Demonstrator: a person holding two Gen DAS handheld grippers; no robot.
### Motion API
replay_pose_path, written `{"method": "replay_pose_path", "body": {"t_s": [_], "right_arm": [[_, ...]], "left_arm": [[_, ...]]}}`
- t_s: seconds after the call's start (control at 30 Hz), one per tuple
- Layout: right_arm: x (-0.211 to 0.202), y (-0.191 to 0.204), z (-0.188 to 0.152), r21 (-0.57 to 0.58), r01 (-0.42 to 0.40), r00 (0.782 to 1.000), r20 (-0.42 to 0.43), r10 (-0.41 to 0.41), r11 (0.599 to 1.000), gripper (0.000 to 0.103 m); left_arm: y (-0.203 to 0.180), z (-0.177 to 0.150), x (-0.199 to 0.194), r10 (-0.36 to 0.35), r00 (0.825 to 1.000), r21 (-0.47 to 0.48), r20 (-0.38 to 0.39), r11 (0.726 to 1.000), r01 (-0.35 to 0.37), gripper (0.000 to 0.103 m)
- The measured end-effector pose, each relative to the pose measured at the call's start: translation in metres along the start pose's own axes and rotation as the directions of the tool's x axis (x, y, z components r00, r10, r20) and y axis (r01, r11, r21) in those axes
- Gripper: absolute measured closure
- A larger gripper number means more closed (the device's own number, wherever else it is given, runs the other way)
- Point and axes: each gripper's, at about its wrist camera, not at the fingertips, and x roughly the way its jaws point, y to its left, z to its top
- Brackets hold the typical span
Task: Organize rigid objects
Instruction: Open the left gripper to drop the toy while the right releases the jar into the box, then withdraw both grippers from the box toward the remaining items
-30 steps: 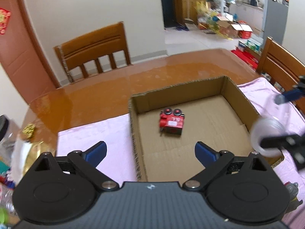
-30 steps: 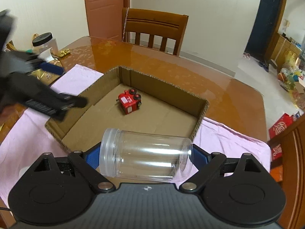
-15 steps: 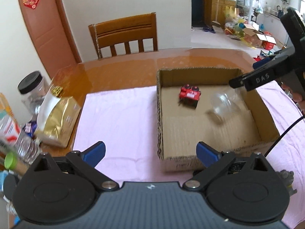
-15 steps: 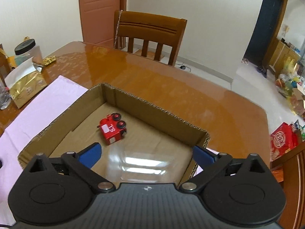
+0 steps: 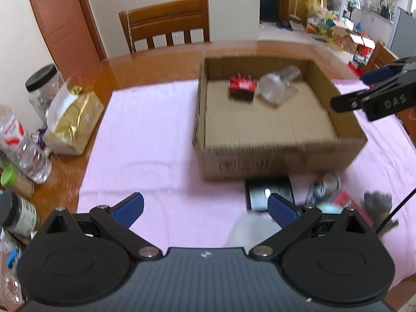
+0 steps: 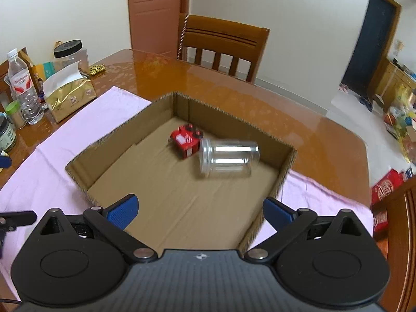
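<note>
An open cardboard box [image 5: 273, 156] [image 6: 130, 135] stands on a pink cloth [image 5: 156, 135]. Inside it a red toy car [image 5: 241, 87] [image 6: 186, 143] sits near the far wall. A clear lidless plastic jar [image 5: 279, 83] [image 6: 227, 157] lies on its side, touching the car. My right gripper [image 6: 200, 210] hangs open over the box's near corner, with nothing between its fingers; in the left wrist view it [image 5: 349, 91] reaches in from the right. My left gripper [image 5: 205, 208] is open and bare above the cloth, in front of the box.
On the cloth before the box lie a small black box [image 5: 269, 192], a foil-wrapped item [image 5: 325, 184] and a grey figurine [image 5: 377, 202]. At the table's left stand a gold bag [image 6: 69, 96], a black-lidded jar [image 6: 69, 54] and a water bottle [image 6: 24, 88]. A wooden chair [image 6: 223, 44] stands behind the table.
My right gripper opened and let go of the clear jar, which dropped into the box and rolled against the red car. My left gripper drew back from the box over the cloth.
</note>
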Motion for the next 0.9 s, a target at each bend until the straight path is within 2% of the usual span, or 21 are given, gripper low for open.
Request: {"method": "replay_pose_path", "body": {"t_s": [0.23, 0.53, 0.63, 0.77, 0.9], "right_arm": [[-0.027, 0.017, -0.042, 0.112, 0.038, 0.999, 0.003, -0.039, 0.993, 0.0], [-0.047, 0.048, -0.081, 0.222, 0.08, 0.997, -0.033, -0.074, 0.972, 0.0], [-0.05, 0.061, -0.089, 0.228, 0.09, 0.995, -0.053, -0.08, 0.969, 0.0], [-0.053, 0.081, -0.096, 0.203, 0.111, 0.992, -0.076, -0.097, 0.973, 0.0], [-0.051, 0.099, -0.104, 0.168, 0.116, 0.99, -0.097, -0.1, 0.979, 0.0]], "left_arm": [[0.002, -0.027, 0.003, -0.004, 0.999, 0.001, -0.04, 1.0, 0.004, 0.002], [0.025, -0.05, -0.007, -0.055, 0.998, 0.01, -0.018, 0.998, 0.055, 0.001], [0.036, -0.062, -0.01, -0.058, 0.998, 0.011, -0.034, 0.998, 0.059, 0.001], [0.049, -0.079, -0.012, -0.023, 0.997, 0.046, -0.069, 0.999, 0.026, 0.001], [0.059, -0.089, -0.022, -0.062, 0.995, 0.056, -0.073, 0.996, 0.066, 0.002]]}}
